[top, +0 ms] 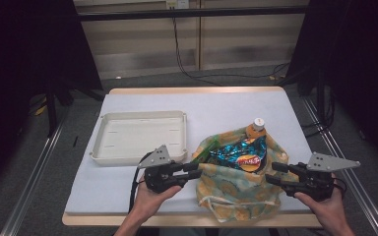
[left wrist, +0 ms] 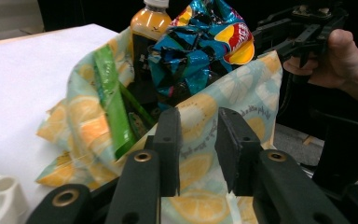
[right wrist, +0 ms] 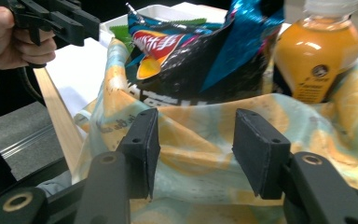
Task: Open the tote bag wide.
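High view shows my left tool (top: 193, 170) and right tool (top: 274, 173) flanking the lemon-print bag (top: 236, 189) at the counter's (top: 142, 189) near edge, one at its 9 o'clock side and one at 3 o'clock, so I can work both sides of the mouth at once. In the left gripper view, my left tool's jaws stand apart with the bag's rim between them, the pads not pressing on it. The right tool's jaws also stand apart, just short of the cloth. The bag slumps open because it is stuffed: an orange juice bottle (top: 257, 129) stands at its 12 o'clock corner, a blue chip packet (top: 240, 153) fills the middle, and a green packet (left wrist: 111, 100) leans against the wall. The white tray (top: 142, 136) waits at 10 o'clock, I judge to receive them.
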The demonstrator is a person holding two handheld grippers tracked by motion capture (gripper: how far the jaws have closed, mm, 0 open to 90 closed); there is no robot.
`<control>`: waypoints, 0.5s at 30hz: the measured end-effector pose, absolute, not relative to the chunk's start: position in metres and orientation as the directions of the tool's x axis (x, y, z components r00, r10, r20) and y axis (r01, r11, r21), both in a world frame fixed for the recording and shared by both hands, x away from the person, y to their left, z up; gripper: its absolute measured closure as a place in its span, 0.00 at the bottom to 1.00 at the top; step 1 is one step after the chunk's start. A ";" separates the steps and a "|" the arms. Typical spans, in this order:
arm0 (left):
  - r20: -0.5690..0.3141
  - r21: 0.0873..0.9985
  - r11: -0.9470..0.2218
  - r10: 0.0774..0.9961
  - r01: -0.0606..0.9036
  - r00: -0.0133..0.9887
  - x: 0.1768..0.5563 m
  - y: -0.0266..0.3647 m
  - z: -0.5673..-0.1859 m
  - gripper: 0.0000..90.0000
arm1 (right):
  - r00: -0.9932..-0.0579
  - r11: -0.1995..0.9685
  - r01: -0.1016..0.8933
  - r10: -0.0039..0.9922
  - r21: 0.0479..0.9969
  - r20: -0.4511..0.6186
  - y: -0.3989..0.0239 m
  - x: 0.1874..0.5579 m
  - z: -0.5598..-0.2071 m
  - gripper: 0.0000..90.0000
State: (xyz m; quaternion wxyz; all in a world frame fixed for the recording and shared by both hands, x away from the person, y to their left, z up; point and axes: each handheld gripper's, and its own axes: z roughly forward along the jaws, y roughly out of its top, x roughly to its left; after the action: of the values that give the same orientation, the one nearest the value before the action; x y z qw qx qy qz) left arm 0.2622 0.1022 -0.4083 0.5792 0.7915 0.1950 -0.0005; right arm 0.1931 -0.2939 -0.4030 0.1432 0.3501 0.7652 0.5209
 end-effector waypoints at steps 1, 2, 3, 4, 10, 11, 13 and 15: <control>-0.227 0.917 -0.253 0.308 0.309 0.924 0.262 0.102 -0.408 0.76 | -0.714 0.212 0.387 0.685 0.898 0.146 -0.294 0.193 -0.403 0.56; -0.223 0.916 -0.261 0.300 0.305 0.927 0.262 0.099 -0.409 0.75 | -0.732 0.227 0.380 0.666 0.897 0.142 -0.291 0.191 -0.403 0.54; -0.219 0.915 -0.268 0.297 0.301 0.930 0.263 0.094 -0.410 0.73 | -0.740 0.236 0.375 0.659 0.896 0.137 -0.290 0.191 -0.402 0.53; -0.218 0.914 -0.272 0.295 0.301 0.930 0.263 0.092 -0.411 0.72 | -0.742 0.240 0.379 0.656 0.894 0.138 -0.289 0.190 -0.403 0.53; -0.207 0.907 -0.303 0.288 0.294 0.935 0.263 0.078 -0.417 0.65 | -0.741 0.257 0.400 0.656 0.880 0.145 -0.287 0.189 -0.413 0.54; -0.202 0.905 -0.309 0.289 0.291 0.936 0.263 0.077 -0.418 0.65 | -0.741 0.260 0.402 0.655 0.878 0.145 -0.286 0.189 -0.414 0.56; -0.190 0.902 -0.326 0.289 0.283 0.938 0.263 0.075 -0.419 0.64 | -0.747 0.269 0.404 0.649 0.874 0.146 -0.286 0.189 -0.416 0.61; -0.186 0.904 -0.324 0.291 0.280 0.938 0.264 0.073 -0.419 0.62 | -0.749 0.275 0.408 0.646 0.870 0.147 -0.286 0.189 -0.418 0.72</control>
State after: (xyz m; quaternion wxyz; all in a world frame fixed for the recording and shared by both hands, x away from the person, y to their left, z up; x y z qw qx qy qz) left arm 0.2636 0.0729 -0.4195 0.5541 0.8137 0.1754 0.0049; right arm 0.1889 -0.2856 -0.4175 0.1187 0.3340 0.7895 0.5011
